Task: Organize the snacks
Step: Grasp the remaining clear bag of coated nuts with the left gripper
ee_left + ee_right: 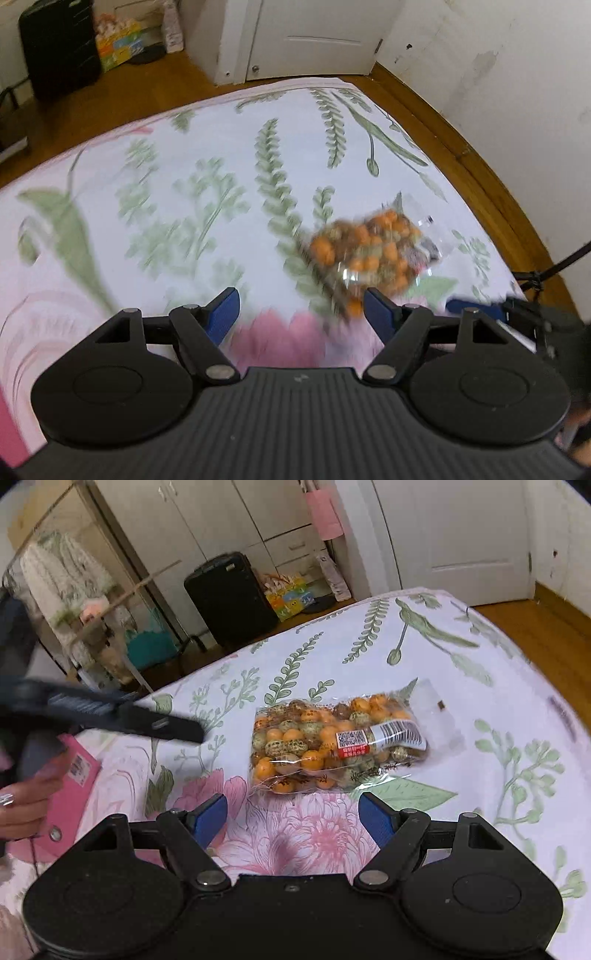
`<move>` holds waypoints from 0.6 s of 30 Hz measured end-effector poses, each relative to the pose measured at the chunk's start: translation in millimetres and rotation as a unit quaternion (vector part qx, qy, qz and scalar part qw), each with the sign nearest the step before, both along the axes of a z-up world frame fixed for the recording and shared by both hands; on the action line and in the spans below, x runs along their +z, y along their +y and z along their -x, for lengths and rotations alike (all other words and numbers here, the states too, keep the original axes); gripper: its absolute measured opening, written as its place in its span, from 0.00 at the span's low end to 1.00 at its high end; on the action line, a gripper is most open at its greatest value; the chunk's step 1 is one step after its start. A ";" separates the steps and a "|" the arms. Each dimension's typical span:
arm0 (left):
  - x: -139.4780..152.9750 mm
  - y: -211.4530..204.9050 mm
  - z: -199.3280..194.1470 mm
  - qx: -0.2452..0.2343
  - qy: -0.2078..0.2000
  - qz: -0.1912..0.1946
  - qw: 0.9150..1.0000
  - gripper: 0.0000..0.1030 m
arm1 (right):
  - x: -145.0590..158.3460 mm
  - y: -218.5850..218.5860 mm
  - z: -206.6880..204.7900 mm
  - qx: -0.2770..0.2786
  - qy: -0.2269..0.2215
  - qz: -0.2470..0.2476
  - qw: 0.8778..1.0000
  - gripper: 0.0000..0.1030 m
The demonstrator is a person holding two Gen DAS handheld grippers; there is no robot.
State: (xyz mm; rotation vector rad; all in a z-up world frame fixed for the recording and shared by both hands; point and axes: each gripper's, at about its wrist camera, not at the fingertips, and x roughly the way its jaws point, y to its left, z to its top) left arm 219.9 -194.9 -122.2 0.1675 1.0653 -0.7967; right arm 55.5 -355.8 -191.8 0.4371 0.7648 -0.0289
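1. On the bed with the flower and leaf sheet (480,709) lies a clear bag of snacks (332,746), full of small round orange and speckled balls
2. The bag lies flat near the middle of the sheet, with a white and red label (376,738) on top and its empty clear end pointing to the right in the right wrist view
3. The right gripper (291,818) hangs just in front of the bag, its two blue fingers (373,819) wide apart, with nothing between them
4. The near edge of the bag sits just past those fingertips and does not touch them
5. In the left wrist view the same bag (373,254) looks blurry and sits ahead and a little to the right
6. The left gripper (301,314) has its blue fingers (221,314) spread apart too, and they hold nothing
7. The bag's near corner looks close to the left gripper's right finger, but the blur hides whether they touch
8. In the right wrist view a pink flat pouch (74,797) lies on the sheet at the left, next to the person's hand (26,801)
9. A black suitcase (229,598) stands on the wooden floor past the bed
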 end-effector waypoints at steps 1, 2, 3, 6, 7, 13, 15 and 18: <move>-4.2 -10.8 -3.2 -0.004 -0.008 -0.003 1.000 0.70 | -3.8 -3.0 -0.8 -0.002 -0.002 -0.011 1.000 0.80; -7.8 -19.8 -6.0 -0.006 -0.016 -0.001 1.000 0.70 | -7.5 -4.3 -2.1 -0.003 -0.005 -0.021 1.000 0.82; -10.7 -28.0 -8.9 -0.011 -0.022 -0.003 1.000 0.70 | -10.2 -5.1 -3.1 -0.003 -0.007 -0.026 1.000 0.82; -20.0 -51.1 -17.8 -0.016 -0.031 -0.004 0.999 0.70 | -17.0 -6.9 -8.0 -0.010 -0.006 -0.028 1.000 0.82; -22.2 -56.2 -20.7 -0.014 -0.031 -0.002 0.999 0.70 | -19.2 -6.7 -10.8 -0.010 -0.004 -0.029 1.000 0.83; -36.8 -77.0 -39.5 -0.028 -0.009 0.004 1.000 0.70 | -26.0 -6.1 -25.0 -0.013 -0.011 -0.037 0.999 0.96; -42.9 -80.3 -42.6 -0.048 0.029 0.008 0.998 0.68 | -27.2 -7.1 -30.1 -0.010 -0.012 -0.037 0.999 0.96; -42.2 -78.3 -28.2 -0.098 0.028 0.009 0.995 0.65 | -26.8 -6.3 -34.7 -0.004 -0.008 -0.043 0.999 1.00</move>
